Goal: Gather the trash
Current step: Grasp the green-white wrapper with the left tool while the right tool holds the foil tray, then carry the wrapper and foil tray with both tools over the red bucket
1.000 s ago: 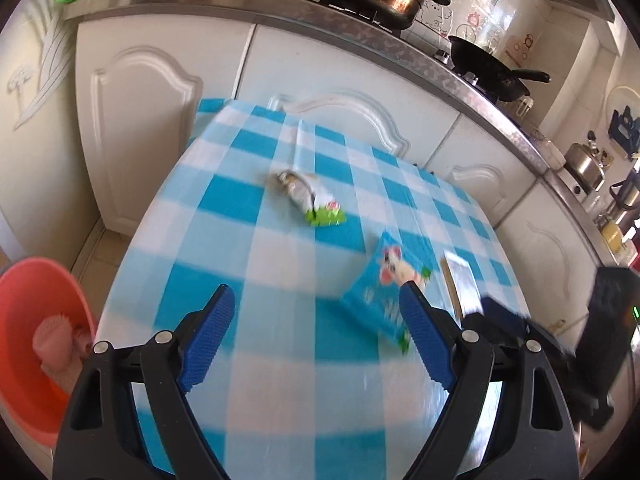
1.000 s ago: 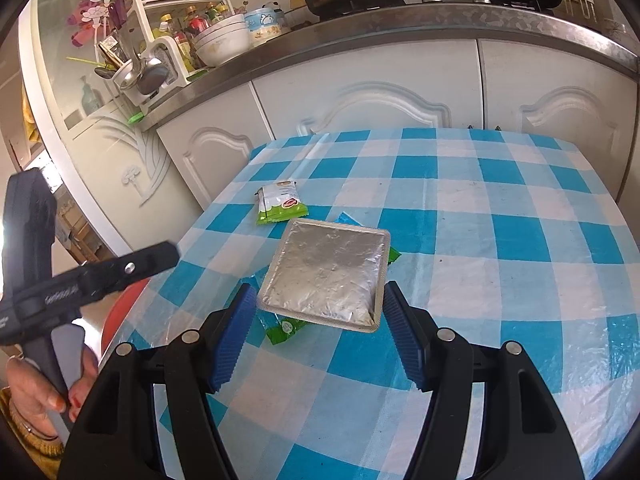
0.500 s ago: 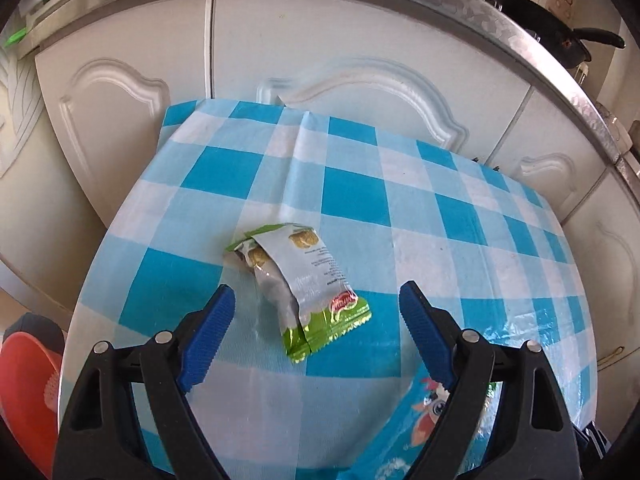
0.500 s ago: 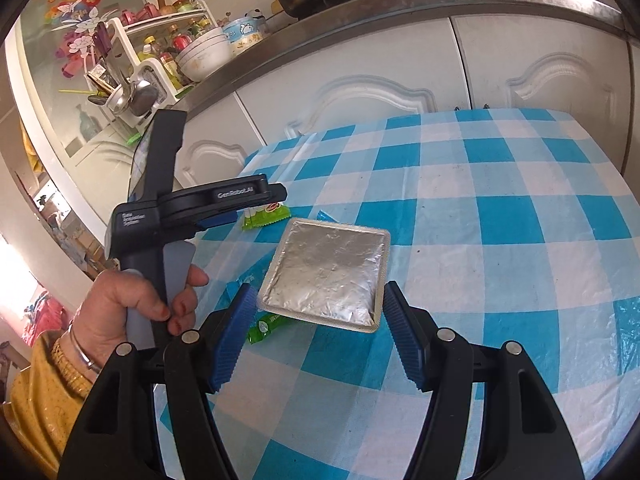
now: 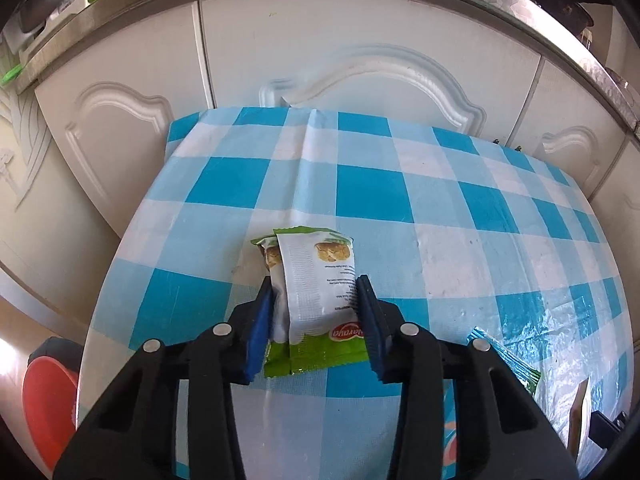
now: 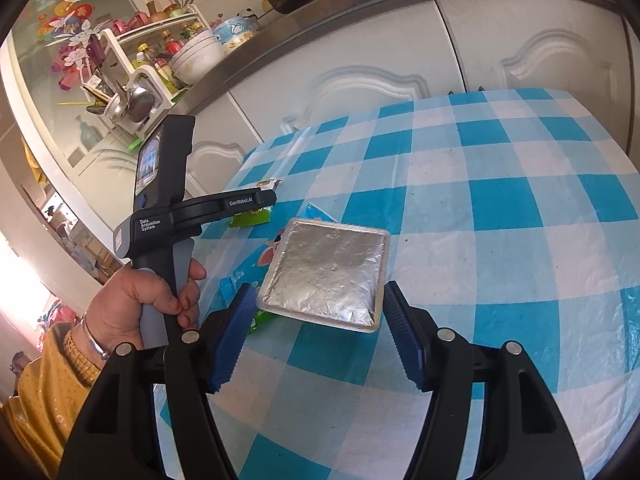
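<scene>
The left gripper (image 5: 316, 316) is closing on a green-and-white snack wrapper (image 5: 316, 280) lying on the blue checked tablecloth (image 5: 460, 208); its long axis runs along the fingers, green end toward the camera, pads touching both sides. The right gripper (image 6: 320, 336) hovers half open behind a square foil packet (image 6: 328, 276), pads apart from it.

Bare tablecloth (image 5: 460, 248) beyond the wrapper (image 5: 316, 292)
</scene>
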A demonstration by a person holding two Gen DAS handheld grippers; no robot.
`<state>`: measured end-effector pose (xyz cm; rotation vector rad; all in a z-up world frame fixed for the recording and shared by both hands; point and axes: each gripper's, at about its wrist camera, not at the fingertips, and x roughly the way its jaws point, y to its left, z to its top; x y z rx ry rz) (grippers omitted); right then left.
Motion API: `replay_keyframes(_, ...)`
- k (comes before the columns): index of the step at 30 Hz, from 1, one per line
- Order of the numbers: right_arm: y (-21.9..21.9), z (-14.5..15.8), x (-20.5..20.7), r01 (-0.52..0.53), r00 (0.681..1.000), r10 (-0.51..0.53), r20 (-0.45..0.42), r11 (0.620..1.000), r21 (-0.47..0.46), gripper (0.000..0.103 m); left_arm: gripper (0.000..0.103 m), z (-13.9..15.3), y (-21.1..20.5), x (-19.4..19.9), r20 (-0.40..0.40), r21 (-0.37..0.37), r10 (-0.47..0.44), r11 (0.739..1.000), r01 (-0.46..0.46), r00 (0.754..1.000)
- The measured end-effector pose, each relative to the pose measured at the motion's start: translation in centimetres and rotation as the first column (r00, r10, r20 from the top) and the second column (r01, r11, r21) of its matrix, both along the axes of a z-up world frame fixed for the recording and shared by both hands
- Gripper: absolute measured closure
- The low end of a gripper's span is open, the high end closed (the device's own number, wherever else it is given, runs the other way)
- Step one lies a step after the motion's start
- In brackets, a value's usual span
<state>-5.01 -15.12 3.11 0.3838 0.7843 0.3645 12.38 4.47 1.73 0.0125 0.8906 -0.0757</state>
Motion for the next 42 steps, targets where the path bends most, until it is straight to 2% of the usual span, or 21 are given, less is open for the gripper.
replay_keyframes(2, -0.1, -0.1, 0.1, -0.002, 1.000, 0.002, -0.004, 1.000, 0.009, 0.037, 0.067, 0.1, 0.0, -0.4, 0.007, 0.003, -0.005, 1.000, 0.005, 1.000)
replay_keyframes(10, -0.1, -0.4, 0.1, -0.009, 1.000, 0.010, -0.019, 1.000, 0.029, 0.037, 0.067, 0.5, 1.0, -2.7, 0.017, -0.043, -0.001, 0.999, 0.002, 1.000)
replay_keyframes(18, 1.1, 0.0, -0.4, -0.043, 0.999, 0.043, -0.002, 0.999, 0.022, 0.037, 0.067, 1.1, 3.2, -6.9, 0.032, -0.063, 0.008, 0.998, -0.006, 0.999)
replay_keyframes(30, 5.4, 0.7, -1.6, -0.113, 0.993, 0.114, 0.030, 0.993, -0.031, 0.037, 0.067, 1.8, 11.1, -13.6, 0.055, -0.032, 0.114, 0.993, -0.112, 0.992)
replay_keyframes(42, 13.5, 1.5, -2.2, -0.248, 0.967, 0.253, 0.034, 0.963, -0.104, 0.037, 0.067, 1.4, 19.5, -18.2, 0.068, -0.003, 0.221, 0.975, -0.221, 0.973)
